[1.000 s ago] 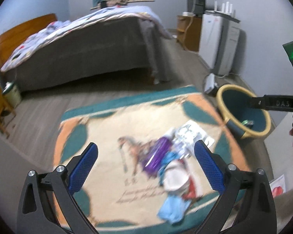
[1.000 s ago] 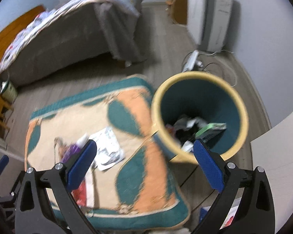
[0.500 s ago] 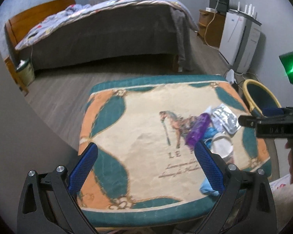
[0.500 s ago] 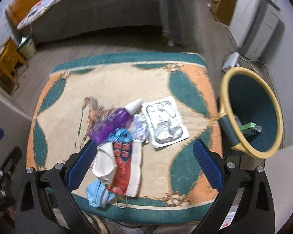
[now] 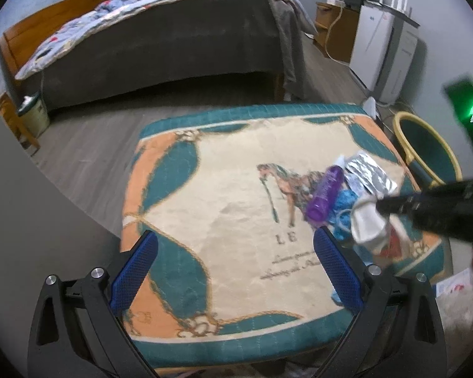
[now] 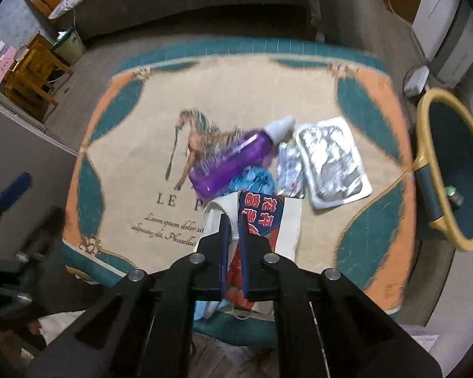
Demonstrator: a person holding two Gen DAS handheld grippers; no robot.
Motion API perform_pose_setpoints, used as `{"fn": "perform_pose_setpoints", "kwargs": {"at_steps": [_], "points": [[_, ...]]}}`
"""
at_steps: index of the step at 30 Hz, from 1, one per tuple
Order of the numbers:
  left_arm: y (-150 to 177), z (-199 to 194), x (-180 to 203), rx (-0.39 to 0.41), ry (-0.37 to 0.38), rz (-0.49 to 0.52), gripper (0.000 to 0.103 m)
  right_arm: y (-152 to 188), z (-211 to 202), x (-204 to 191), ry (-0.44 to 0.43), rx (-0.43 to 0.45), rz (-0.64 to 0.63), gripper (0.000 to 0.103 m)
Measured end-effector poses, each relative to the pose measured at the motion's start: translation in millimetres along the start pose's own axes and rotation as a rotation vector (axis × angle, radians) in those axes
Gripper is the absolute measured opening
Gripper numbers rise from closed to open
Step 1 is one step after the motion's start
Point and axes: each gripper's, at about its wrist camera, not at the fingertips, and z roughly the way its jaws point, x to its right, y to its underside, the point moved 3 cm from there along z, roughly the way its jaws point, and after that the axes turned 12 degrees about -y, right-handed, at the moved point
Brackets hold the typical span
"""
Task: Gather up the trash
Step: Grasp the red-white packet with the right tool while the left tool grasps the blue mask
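The right gripper (image 6: 232,220) is pinching its jaws nearly together on a white wrapper with a red and blue printed panel (image 6: 261,217), which is lying near the near edge of the patterned cloth (image 6: 236,100) covering the table. In the left wrist view the same gripper (image 5: 381,204) is reaching in from the right, its tips buried in the crumpled white wrapper (image 5: 367,223).

The left gripper (image 5: 235,271) is hanging above the near edge of the cloth (image 5: 224,195) with its blue-padded jaws spread wide and nothing between them.

The rest of the trash is sitting in a cluster toward the right side of the cloth. A purple bottle with a white cap (image 6: 233,160) is lying on its side, angled toward the far right, over the horse picture. A crumpled blue wrapper (image 6: 255,181) is lying just beside it, touching the held wrapper. A small silver packet (image 6: 289,170) and a larger silver foil tray (image 6: 331,160) are lying side by side to the right.

A teal bin with a yellow rim (image 6: 425,157) is standing on the floor beyond the right edge of the table, with some rubbish showing inside.
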Motion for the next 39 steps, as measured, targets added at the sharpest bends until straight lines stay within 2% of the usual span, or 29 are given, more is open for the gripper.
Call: {"fn": "perform_pose_setpoints", "kwargs": {"at_steps": [4,7,11,14,17,18,19,21,22,23,24,27,34,39], "points": [[0.7,2.8,20.4,-0.009,0.034,0.045,0.098,-11.4,-38.4,8.2,0.040,0.050,-0.047,0.006],[6.2,7.1,41.6,-0.021,0.061,0.088,0.098,-15.4,-52.6,22.6,0.073,0.095,-0.043,0.006],[20.8,20.5,70.3,-0.068,0.077,0.141,0.098,-17.8,-57.8,39.5,0.022,0.138,0.038,0.006],[29.3,25.8,93.3,-0.104,0.134,0.170,0.097,-19.0,-60.1,41.5,0.027,0.147,0.035,0.006],[38.1,25.8,120.7,-0.111,0.168,0.259,0.094,-19.1,-61.7,44.0,0.012,0.156,0.042,0.006],[41.0,26.1,125.8,-0.116,0.177,0.280,0.087,-19.1,-61.8,44.9,0.008,0.157,0.044,0.006],[44.4,27.5,132.5,-0.131,0.188,0.307,0.070,-18.9,-61.6,45.6,0.007,0.157,0.045,0.006],[49.7,33.1,140.5,-0.176,0.204,0.341,0.046,-19.0,-60.9,47.5,0.004,0.157,0.049,0.006],[50.9,35.3,142.1,-0.194,0.207,0.348,0.035,-19.1,-61.6,48.8,0.001,0.160,0.050,0.006],[50.5,35.4,142.2,-0.191,0.202,0.354,0.031,-19.2,-62.8,50.0,0.000,0.162,0.050,0.006],[48.4,34.8,142.2,-0.183,0.199,0.354,0.025,-19.8,-64.9,51.4,0.000,0.168,0.051,0.006],[32.3,22.8,133.0,-0.117,0.210,0.310,0.022,-21.9,-73.1,55.5,-0.010,0.194,0.063,0.006],[-20.8,-15.9,112.6,0.029,0.214,0.205,0.022,-34.4,-103.8,70.4,-0.001,0.270,0.104,0.006],[-62.1,-55.2,109.4,0.119,0.206,0.212,0.022,-50.5,-150.2,80.8,0.037,0.376,0.115,0.006]]}}
